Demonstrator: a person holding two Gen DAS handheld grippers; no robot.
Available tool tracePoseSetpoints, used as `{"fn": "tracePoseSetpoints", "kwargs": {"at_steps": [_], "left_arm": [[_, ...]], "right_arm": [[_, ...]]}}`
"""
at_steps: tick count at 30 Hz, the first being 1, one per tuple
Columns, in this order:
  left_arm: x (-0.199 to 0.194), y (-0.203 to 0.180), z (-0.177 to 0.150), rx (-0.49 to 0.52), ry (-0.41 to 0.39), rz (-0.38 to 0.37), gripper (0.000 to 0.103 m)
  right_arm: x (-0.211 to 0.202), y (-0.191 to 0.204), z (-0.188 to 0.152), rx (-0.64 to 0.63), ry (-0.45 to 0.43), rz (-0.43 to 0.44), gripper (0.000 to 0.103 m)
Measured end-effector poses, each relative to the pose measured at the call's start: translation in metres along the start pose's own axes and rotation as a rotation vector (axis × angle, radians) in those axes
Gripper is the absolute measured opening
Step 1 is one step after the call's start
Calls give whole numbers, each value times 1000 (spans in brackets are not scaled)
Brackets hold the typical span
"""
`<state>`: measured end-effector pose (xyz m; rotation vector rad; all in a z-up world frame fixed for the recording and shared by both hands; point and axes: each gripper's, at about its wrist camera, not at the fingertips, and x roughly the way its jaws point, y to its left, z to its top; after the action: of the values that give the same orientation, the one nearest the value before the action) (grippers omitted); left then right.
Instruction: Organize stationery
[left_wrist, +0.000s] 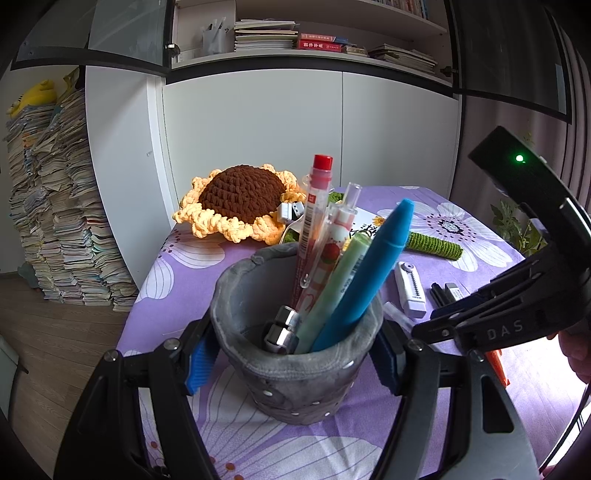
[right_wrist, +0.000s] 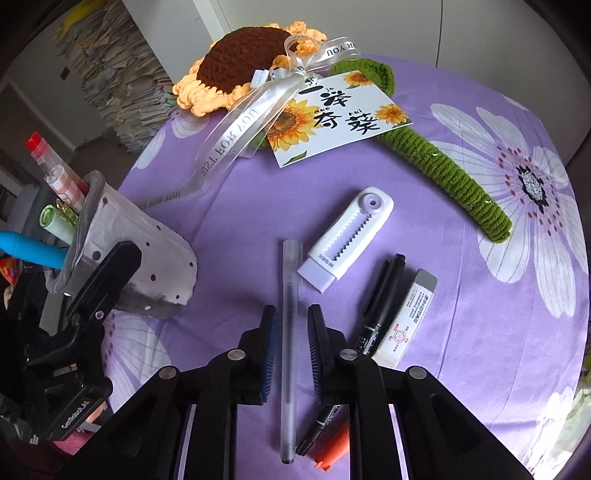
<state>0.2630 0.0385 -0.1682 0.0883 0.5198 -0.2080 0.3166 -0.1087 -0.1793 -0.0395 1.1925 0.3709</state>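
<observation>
My left gripper (left_wrist: 291, 350) is shut on the grey fabric pen holder (left_wrist: 295, 384), which stands on the purple cloth and holds a red-capped pen (left_wrist: 314, 221), a green pen (left_wrist: 332, 288), a blue pen (left_wrist: 369, 273) and metal clips. The holder also shows in the right wrist view (right_wrist: 147, 266). My right gripper (right_wrist: 290, 317) is open, its fingers either side of a frosted clear pen (right_wrist: 289, 332) lying on the cloth. Beside it lie a white retractable eraser (right_wrist: 345, 240), a black marker (right_wrist: 380, 302), a grey-white eraser (right_wrist: 410, 317) and an orange pen (right_wrist: 332, 450).
A crocheted sunflower (right_wrist: 243, 59) with green stem (right_wrist: 454, 173), ribbon and gift card (right_wrist: 336, 114) lies at the table's far side. White cupboards (left_wrist: 295, 122) stand behind the table. Stacked books (left_wrist: 55, 206) stand on the floor to the left.
</observation>
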Motion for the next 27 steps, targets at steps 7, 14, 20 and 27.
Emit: {"fn": "tracePoseSetpoints", "kwargs": {"at_steps": [7, 14, 20, 27], "left_arm": [[0, 2, 1, -5, 2, -3, 69], [1, 3, 1, -8, 3, -6, 69], [2, 5, 2, -10, 6, -11, 69], [2, 6, 2, -15, 7, -15, 69]], "right_arm": [[15, 6, 17, 4, 2, -16, 47], [19, 14, 22, -5, -44, 25, 47], [22, 39, 16, -140, -26, -106, 10], [2, 30, -1, -95, -25, 37, 10]]}}
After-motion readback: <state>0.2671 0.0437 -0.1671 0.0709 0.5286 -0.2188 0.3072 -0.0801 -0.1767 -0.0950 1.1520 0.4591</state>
